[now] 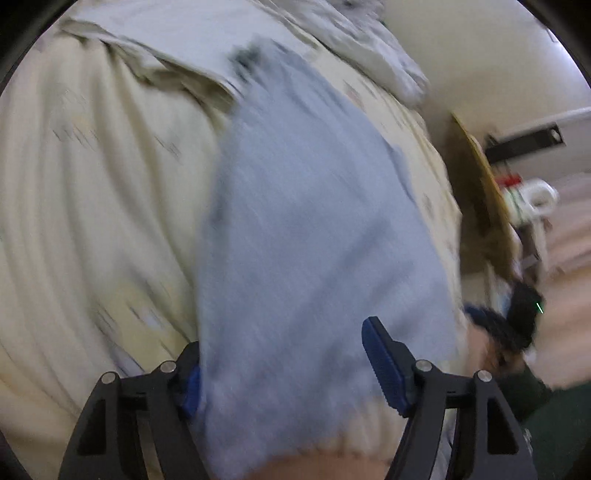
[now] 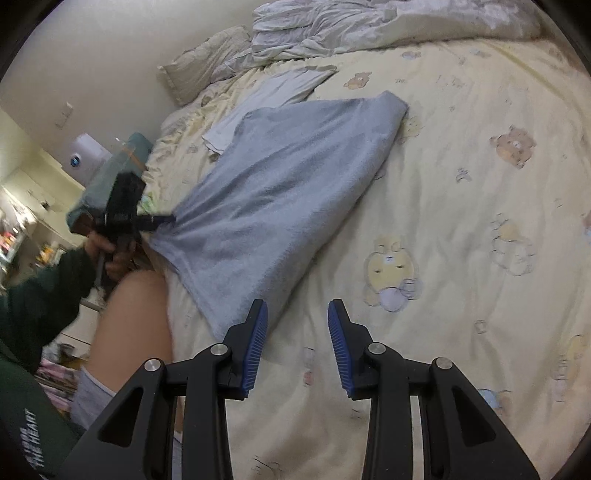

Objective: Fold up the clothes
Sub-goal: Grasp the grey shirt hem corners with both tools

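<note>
The blue towel (image 1: 314, 229) is viewed closely and steeply from the left wrist, from farther off on the right; the bed (image 2: 461, 221) is shared.

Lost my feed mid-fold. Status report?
Left gripper open, blue towel between its pads. Right gripper open, empty, beside towel's near corner. Towel on bedsheet, white garment behind.

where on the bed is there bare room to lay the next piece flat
Open sheet right of the blue towel, running down past the right gripper. Crowded: the far end, with the rumpled duvet, pillow and white cloth; the left edge by the left gripper.
</note>
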`<state>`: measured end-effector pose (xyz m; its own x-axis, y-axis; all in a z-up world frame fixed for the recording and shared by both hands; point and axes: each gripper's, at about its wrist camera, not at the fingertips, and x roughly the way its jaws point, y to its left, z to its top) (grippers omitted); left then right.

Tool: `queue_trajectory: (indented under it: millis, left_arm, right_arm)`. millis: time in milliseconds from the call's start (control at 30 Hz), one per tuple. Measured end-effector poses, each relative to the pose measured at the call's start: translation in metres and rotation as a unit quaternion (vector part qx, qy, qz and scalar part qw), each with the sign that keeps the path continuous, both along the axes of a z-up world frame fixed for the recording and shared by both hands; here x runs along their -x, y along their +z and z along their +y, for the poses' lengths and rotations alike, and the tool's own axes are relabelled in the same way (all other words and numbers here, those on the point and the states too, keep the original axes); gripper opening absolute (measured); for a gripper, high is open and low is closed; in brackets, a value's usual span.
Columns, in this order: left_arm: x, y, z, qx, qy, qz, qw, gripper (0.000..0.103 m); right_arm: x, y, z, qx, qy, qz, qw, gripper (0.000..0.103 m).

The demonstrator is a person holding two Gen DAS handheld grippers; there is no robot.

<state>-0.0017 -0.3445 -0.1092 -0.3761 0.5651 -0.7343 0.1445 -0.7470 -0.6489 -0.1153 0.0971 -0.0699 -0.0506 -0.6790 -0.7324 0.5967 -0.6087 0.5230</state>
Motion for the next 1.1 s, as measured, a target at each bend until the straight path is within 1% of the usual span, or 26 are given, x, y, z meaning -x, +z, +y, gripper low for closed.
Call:
queue_trajectory:
  millis: [67, 133, 200, 267, 300, 367, 400, 433, 467, 500, 567, 633, 733, 867, 900, 933, 967, 1000, 1033, 1067, 1100]
  left_arm:
    - [-0.001, -0.001, 0.007, 0.018, -0.012, -0.001, 0.9998, 0.074]
    - [0.001, -0.007, 0.002, 0.008, 0.008, -0.002, 0.9999, 0.074]
    - [0.002, -0.011, -0.002, -0.016, 0.028, 0.002, 0.9995, 0.074]
    - [0.001, -0.01, 0.001, -0.02, 0.026, 0.008, 0.9994, 0.074]
    - [0.002, -0.01, 0.002, -0.019, 0.024, 0.011, 0.9995, 0.074]
    - [0.002, -0.01, 0.004, -0.021, 0.023, 0.015, 0.9994, 0.074]
    - [0.004, -0.01, 0.003, -0.026, 0.026, 0.016, 0.9992, 0.074]
    - [0.006, -0.01, 0.002, -0.029, 0.026, 0.017, 0.9991, 0.074]
    - [0.006, -0.011, 0.002, -0.033, 0.028, 0.018, 0.9989, 0.074]
    - [0.006, -0.012, 0.001, -0.037, 0.03, 0.018, 0.9987, 0.074]
    - [0.007, -0.014, -0.002, -0.041, 0.03, 0.014, 0.9986, 0.074]
    - [0.006, -0.015, -0.005, -0.044, 0.031, 0.009, 0.9985, 0.074]
    - [0.004, -0.01, 0.003, -0.029, 0.023, 0.007, 0.9993, 0.074]
    - [0.0, -0.009, 0.013, -0.021, 0.01, 0.001, 0.9997, 0.074]
    - [-0.001, -0.008, 0.013, -0.016, 0.012, -0.002, 0.9998, 0.073]
    - [-0.002, -0.008, 0.012, -0.006, 0.019, -0.008, 0.9998, 0.069]
    - [-0.004, -0.008, 0.01, 0.003, 0.027, -0.013, 0.9995, 0.051]
    - [-0.005, -0.008, 0.008, 0.009, 0.035, -0.019, 0.9992, 0.014]
    - [-0.006, -0.008, 0.007, 0.008, 0.045, -0.025, 0.9986, 0.007]
    - [-0.007, -0.005, 0.007, 0.012, 0.052, -0.025, 0.9982, 0.007]
    - [-0.008, 0.001, 0.009, 0.023, 0.055, -0.017, 0.9981, 0.007]
  right_arm:
    - [0.002, -0.003, -0.003, 0.026, -0.001, -0.027, 0.999, 0.038]
    - [0.004, -0.008, -0.006, 0.058, -0.004, -0.059, 0.997, 0.039]
    - [0.005, -0.015, -0.006, 0.092, -0.011, -0.092, 0.991, 0.04]
    - [0.009, -0.025, -0.001, 0.12, -0.037, -0.122, 0.985, 0.044]
    - [0.013, -0.033, 0.005, 0.139, -0.057, -0.143, 0.978, 0.047]
    - [0.023, -0.045, 0.013, 0.169, -0.088, -0.178, 0.966, 0.059]
    - [0.03, -0.049, 0.015, 0.179, -0.104, -0.191, 0.959, 0.067]
    - [0.037, -0.054, 0.017, 0.19, -0.118, -0.204, 0.953, 0.071]
    - [0.046, -0.058, 0.016, 0.201, -0.123, -0.212, 0.948, 0.072]
    - [0.056, -0.062, 0.011, 0.202, -0.122, -0.217, 0.947, 0.072]
    - [0.07, -0.068, -0.001, 0.179, -0.124, -0.22, 0.951, 0.072]
    - [0.076, -0.079, -0.017, 0.162, -0.106, -0.25, 0.949, 0.072]
    - [0.06, -0.082, -0.036, 0.139, -0.059, -0.269, 0.951, 0.072]
    - [0.014, -0.083, -0.049, 0.107, -0.018, -0.272, 0.956, 0.071]
    - [0.01, -0.082, -0.046, 0.11, -0.027, -0.267, 0.957, 0.07]
    - [0.007, -0.082, -0.043, 0.113, -0.037, -0.262, 0.958, 0.065]
    - [0.005, -0.082, -0.04, 0.116, -0.047, -0.257, 0.958, 0.058]
    - [0.006, -0.087, -0.035, 0.116, -0.067, -0.261, 0.956, 0.035]
    - [0.007, -0.091, -0.032, 0.112, -0.08, -0.267, 0.954, 0.013]
    - [0.008, -0.091, -0.032, 0.114, -0.084, -0.264, 0.954, 0.011]
    - [0.01, -0.083, -0.029, 0.123, -0.088, -0.245, 0.958, 0.01]
